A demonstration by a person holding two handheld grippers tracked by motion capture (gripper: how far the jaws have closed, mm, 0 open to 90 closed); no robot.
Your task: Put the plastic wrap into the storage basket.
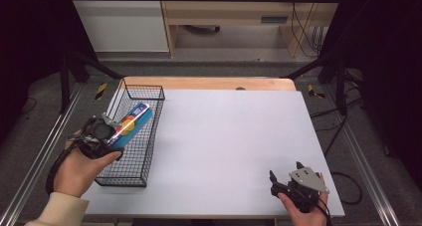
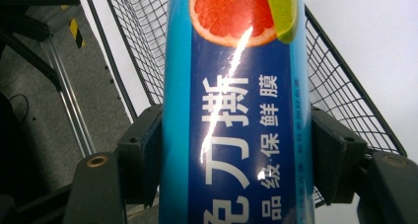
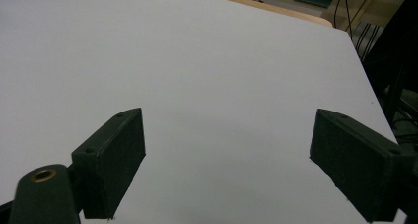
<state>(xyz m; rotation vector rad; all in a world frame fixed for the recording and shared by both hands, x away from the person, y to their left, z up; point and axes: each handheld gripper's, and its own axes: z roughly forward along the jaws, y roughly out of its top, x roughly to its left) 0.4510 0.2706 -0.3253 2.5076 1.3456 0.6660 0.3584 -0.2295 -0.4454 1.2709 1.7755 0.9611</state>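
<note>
Clamped between the jaws of the left gripper point(image 1: 110, 131), a long blue box of cling film point(image 1: 132, 122) is held over the black wire basket point(image 1: 149, 156) at about nine o'clock on the white table point(image 1: 229, 136). From the high view, the box is seen slanting from the gripper toward one o'clock, its far end above the basket's interior — whether it touches the mesh cannot be told. In the left gripper view the box point(image 2: 236, 110) is pressed on both long sides by the black pads, a grapefruit picture being shown at twelve o'clock and the basket's wire wall point(image 2: 345, 95) beyond it. The right gripper point(image 1: 284, 172) is rested near the table's front edge at about five o'clock, well apart from the basket. Its jaws are spread wide — bare table surface point(image 3: 222, 86) is seen between them.
</note>
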